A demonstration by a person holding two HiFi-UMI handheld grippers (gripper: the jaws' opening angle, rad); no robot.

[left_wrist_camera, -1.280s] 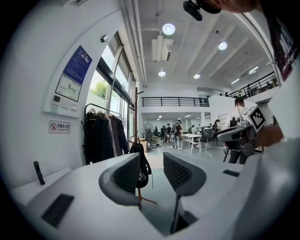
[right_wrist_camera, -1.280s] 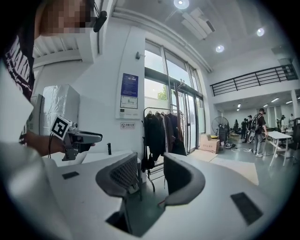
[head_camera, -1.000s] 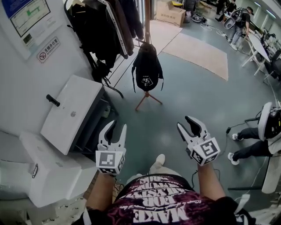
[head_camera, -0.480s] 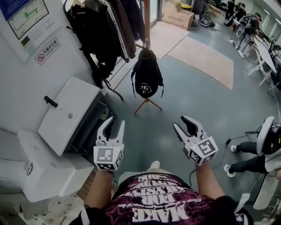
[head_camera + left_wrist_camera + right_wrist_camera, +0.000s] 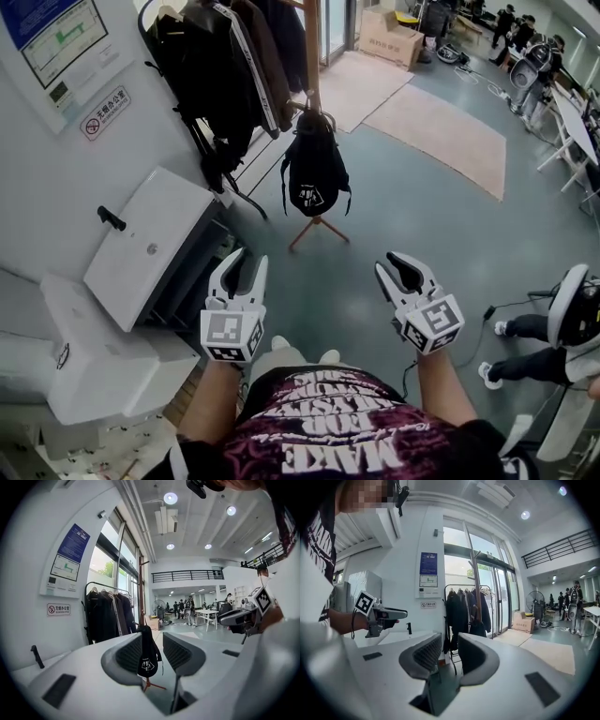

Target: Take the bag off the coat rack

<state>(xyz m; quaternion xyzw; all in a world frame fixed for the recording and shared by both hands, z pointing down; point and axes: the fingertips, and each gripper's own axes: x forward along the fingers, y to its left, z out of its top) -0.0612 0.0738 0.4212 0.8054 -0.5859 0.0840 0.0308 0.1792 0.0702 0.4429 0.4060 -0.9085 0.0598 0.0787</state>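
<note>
Above grey floor (image 5: 412,234), bag (image 5: 314,178) on rack (image 5: 310,56)

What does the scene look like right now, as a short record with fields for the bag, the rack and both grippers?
bag: black, hanging low on the coat rack, untouched
nearby: dark jackets on a rail to the left of the bag
left gripper: jaws apart, empty, pointed at the bag from a distance
right gripper: jaws closing, nothing between them, well short of the bag
status: bag not yet reached
</note>
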